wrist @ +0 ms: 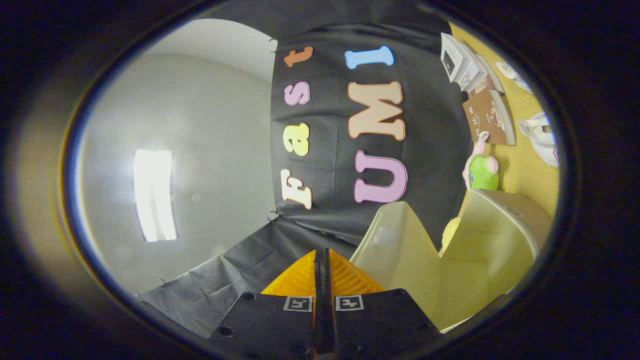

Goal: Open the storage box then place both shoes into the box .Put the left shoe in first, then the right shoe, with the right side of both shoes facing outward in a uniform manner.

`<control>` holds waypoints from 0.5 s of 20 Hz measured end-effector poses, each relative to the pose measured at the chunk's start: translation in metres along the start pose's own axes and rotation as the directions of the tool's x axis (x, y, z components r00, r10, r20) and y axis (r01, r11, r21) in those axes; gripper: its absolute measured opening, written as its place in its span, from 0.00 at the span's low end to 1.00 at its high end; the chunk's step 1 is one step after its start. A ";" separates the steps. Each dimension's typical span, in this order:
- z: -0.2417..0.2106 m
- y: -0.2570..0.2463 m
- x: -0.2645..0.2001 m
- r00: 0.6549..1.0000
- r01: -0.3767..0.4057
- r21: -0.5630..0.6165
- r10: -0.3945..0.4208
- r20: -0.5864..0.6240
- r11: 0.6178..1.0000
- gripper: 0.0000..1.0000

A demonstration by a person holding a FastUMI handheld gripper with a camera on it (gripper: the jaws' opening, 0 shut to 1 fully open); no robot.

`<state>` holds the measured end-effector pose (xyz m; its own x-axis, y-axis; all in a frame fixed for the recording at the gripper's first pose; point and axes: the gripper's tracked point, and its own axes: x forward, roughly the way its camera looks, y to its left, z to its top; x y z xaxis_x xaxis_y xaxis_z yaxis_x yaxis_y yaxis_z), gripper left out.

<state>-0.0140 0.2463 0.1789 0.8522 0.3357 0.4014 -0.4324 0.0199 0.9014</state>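
Seemingly the storage box (480, 250) stands open; gripper (322, 265) fingers are pressed together empty, both shoes left to place.

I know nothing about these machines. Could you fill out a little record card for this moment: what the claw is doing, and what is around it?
claw: fingers closed together, nothing between them
storage box: translucent, beside the claw, lid swung open
box contents: no shoe seen inside
plush toy: green and pink, beyond the box
books: on the wooden surface, past the toy
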 end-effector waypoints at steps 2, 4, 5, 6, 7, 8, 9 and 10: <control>-0.030 0.019 0.012 0.997 -0.036 -0.030 0.034 -0.063 0.999 0.03; -0.068 0.029 0.021 0.989 -0.059 -0.072 0.048 -0.143 0.996 0.03; -0.090 0.031 0.025 0.981 -0.070 -0.092 0.052 -0.186 0.993 0.03; -0.111 0.032 0.029 0.972 -0.076 -0.113 0.049 -0.228 0.991 0.03; -0.132 0.029 0.032 0.962 -0.075 -0.136 0.036 -0.270 0.988 0.03; -0.150 0.022 0.032 0.951 -0.064 -0.161 0.011 -0.307 0.985 0.03; -0.165 0.014 0.032 0.941 -0.050 -0.185 -0.016 -0.337 0.981 0.03; -0.180 0.002 0.027 0.931 -0.043 -0.206 -0.035 -0.362 0.978 0.03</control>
<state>-0.0452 0.4243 0.1626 0.7023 0.6530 0.2835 -0.5203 0.1991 0.8305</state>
